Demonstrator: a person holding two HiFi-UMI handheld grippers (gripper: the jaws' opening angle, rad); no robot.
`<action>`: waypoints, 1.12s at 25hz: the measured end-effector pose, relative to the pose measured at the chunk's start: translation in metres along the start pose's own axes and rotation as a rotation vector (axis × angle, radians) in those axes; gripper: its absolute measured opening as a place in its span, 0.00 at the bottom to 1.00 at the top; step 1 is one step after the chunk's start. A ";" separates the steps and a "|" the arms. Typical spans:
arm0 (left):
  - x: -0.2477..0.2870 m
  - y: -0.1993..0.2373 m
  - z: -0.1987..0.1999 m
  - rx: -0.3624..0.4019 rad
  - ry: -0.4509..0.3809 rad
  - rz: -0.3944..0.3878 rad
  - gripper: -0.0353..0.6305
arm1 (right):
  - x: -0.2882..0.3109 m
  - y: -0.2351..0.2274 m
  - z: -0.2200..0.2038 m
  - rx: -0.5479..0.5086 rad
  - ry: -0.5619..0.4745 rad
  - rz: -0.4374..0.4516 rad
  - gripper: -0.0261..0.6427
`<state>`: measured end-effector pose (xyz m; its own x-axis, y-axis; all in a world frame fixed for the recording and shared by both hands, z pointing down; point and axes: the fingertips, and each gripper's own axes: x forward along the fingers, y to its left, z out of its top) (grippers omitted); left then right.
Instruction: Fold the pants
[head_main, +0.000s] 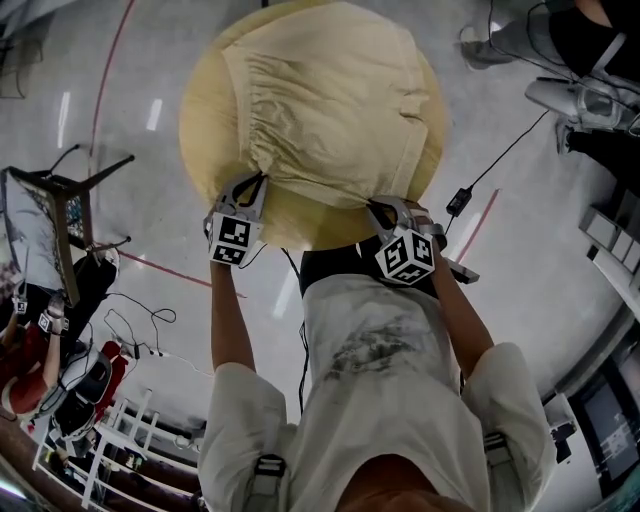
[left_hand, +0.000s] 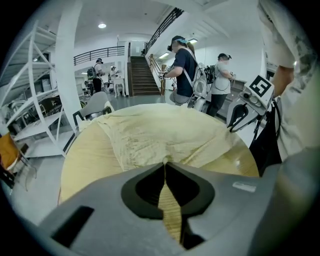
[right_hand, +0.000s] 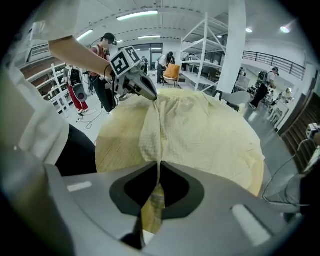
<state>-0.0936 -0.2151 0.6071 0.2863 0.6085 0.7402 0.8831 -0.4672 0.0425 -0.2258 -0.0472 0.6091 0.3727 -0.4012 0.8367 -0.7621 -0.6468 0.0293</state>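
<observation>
At the round table's (head_main: 200, 120) 7 o'clock edge the left gripper (head_main: 262, 180) is clamped on the pants' (head_main: 325, 100) near edge. At 5 o'clock the right gripper (head_main: 373, 206) pinches that edge too. The pale yellow cloth spreads toward 12 o'clock.
</observation>
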 end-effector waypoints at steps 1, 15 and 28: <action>-0.002 0.000 0.001 -0.004 -0.004 0.003 0.08 | -0.001 -0.001 0.002 0.003 -0.005 0.000 0.08; -0.009 0.004 0.018 -0.027 -0.038 0.031 0.08 | -0.017 -0.028 0.017 0.020 -0.054 -0.013 0.08; -0.006 0.015 0.048 -0.060 -0.079 0.059 0.08 | -0.028 -0.075 0.031 0.017 -0.079 -0.031 0.08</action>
<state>-0.0640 -0.1950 0.5712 0.3672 0.6265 0.6875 0.8410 -0.5393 0.0423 -0.1630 -0.0077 0.5670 0.4373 -0.4303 0.7897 -0.7406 -0.6705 0.0448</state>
